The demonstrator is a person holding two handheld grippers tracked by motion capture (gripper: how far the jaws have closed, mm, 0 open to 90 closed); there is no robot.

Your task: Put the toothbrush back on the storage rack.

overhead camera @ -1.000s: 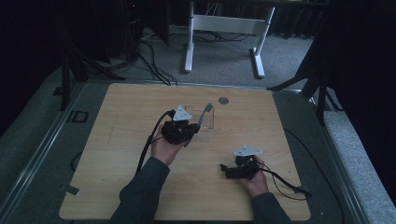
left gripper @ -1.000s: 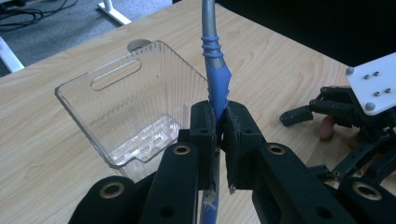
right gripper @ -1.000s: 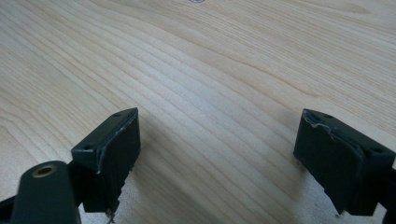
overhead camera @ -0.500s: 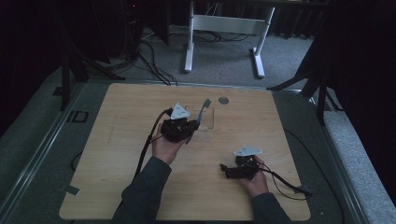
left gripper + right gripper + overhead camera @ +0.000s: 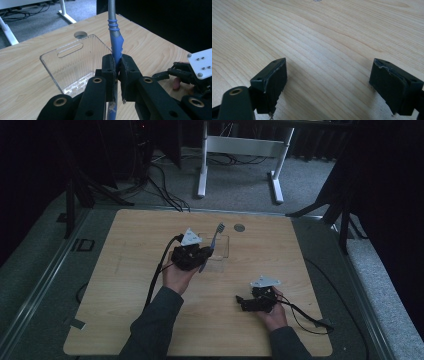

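Note:
A toothbrush (image 5: 214, 242) with a blue and grey handle (image 5: 115, 45) stands nearly upright, bristle head at the top, with my left gripper (image 5: 202, 256) shut on the lower part of its handle (image 5: 117, 68). Just beyond it lies a clear plastic box (image 5: 223, 251), open and empty (image 5: 75, 62); the brush hangs over its near edge. My right gripper (image 5: 243, 302) rests low near the table's front right, jaws wide open over bare wood (image 5: 329, 80). In the left gripper view it appears at the right edge (image 5: 185, 75).
The wooden table (image 5: 125, 270) has a round grey grommet (image 5: 239, 227) near its far edge. A white desk frame (image 5: 240, 150) and floor cables lie beyond the table. A cable (image 5: 305, 315) trails from the right gripper towards the front right corner.
The left gripper has tipped the toothbrush slightly more upright, its head rising a little over the clear box. The right gripper has barely moved.

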